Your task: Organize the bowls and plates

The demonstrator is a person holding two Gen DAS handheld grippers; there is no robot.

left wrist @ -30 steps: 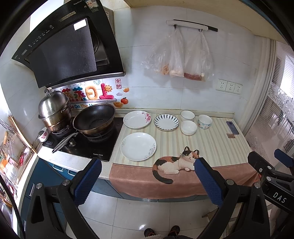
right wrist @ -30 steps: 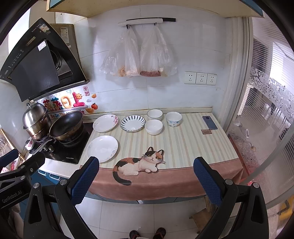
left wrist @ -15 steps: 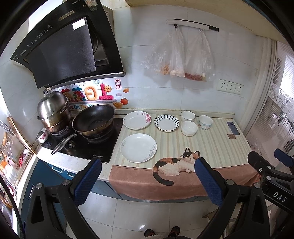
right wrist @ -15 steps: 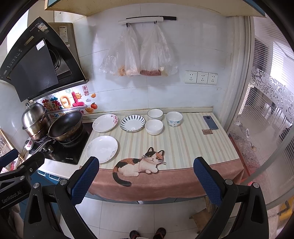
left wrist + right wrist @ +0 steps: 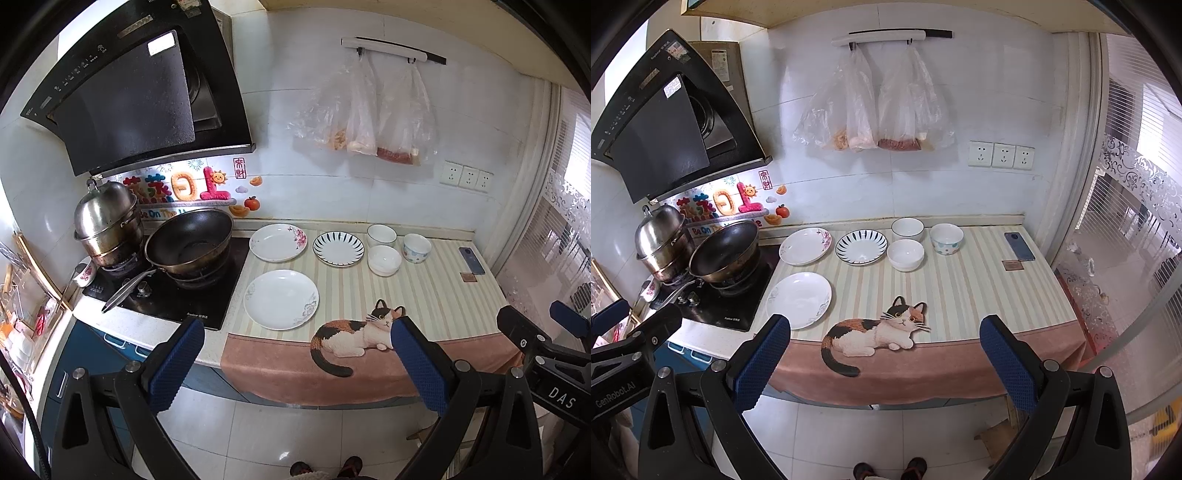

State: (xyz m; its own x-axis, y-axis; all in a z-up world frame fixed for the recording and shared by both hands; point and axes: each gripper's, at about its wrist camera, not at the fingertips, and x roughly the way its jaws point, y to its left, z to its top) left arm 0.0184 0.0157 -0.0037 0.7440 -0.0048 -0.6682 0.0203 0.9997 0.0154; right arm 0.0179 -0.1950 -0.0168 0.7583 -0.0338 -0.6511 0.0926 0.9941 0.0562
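On the striped counter cloth (image 5: 424, 295) lie three plates: a plain white plate (image 5: 281, 299) (image 5: 799, 300) in front, a flowered plate (image 5: 278, 242) (image 5: 805, 246) and a blue-striped plate (image 5: 338, 248) (image 5: 861, 246) behind it. Three bowls stand to their right: a white rimmed bowl (image 5: 381, 235) (image 5: 907, 229), a plain white bowl (image 5: 384, 260) (image 5: 906, 254) and a dotted bowl (image 5: 416, 248) (image 5: 946, 238). My left gripper (image 5: 295, 365) and right gripper (image 5: 884, 362) are both open and empty, held back from the counter's front edge, over the floor.
A stove (image 5: 173, 288) with a black wok (image 5: 190, 242) and a steel steamer pot (image 5: 108, 221) stands left of the plates. A phone (image 5: 1019, 246) and a small card (image 5: 1012, 265) lie at the counter's right end. Plastic bags (image 5: 875, 110) hang on the wall.
Both views have shifted only slightly; the grippers remain open and nothing on the counter has moved.
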